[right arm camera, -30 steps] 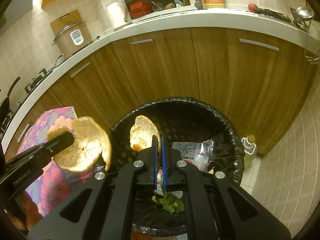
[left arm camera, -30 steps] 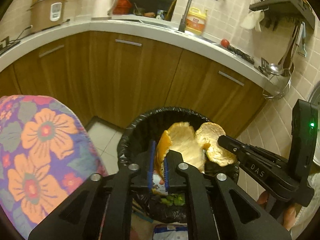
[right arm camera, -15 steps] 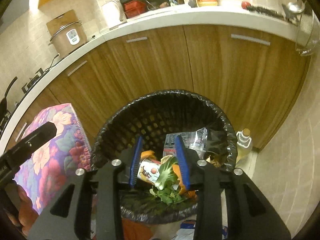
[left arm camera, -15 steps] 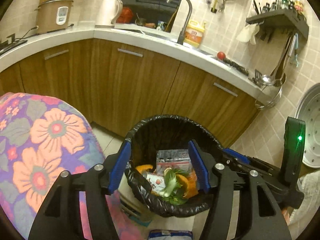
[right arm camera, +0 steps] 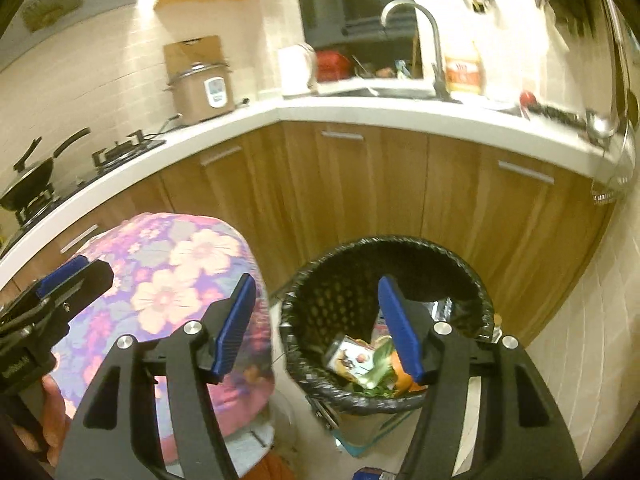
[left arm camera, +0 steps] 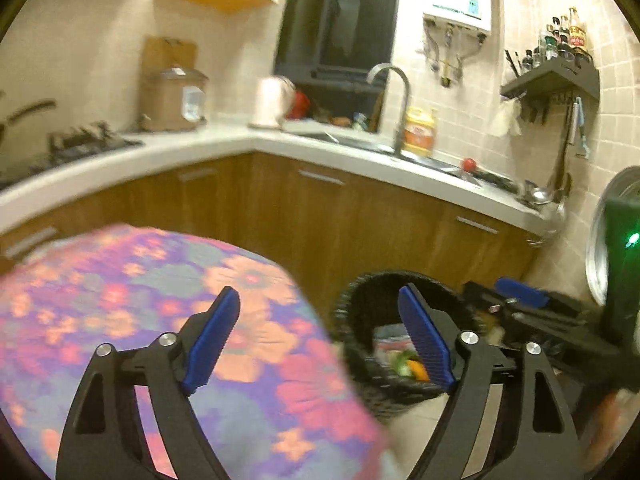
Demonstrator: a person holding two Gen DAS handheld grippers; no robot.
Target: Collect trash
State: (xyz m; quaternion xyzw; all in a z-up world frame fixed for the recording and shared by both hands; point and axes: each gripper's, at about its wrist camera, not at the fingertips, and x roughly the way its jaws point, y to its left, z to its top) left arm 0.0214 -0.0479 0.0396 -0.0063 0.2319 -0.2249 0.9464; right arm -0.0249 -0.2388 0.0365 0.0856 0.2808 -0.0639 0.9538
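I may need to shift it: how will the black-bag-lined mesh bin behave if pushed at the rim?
The black-bag-lined mesh bin probably slides or tips easily: openwork walls, only scraps inside. The bag rim looks thin and crinkly, likely slippery.

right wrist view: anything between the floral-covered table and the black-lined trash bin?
Only a strip of pale tiled floor separates the purple floral tablecloth from the black-bagged trash bin, as the right wrist view shows. Both grippers are open and empty.

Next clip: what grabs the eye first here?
The flowered cloth at lower left, loud in pink and purple. Right of it the black-lined trash bin stands by the wooden cabinets, scraps and wrappers inside. Both the left gripper and right gripper are wide open, holding nothing.
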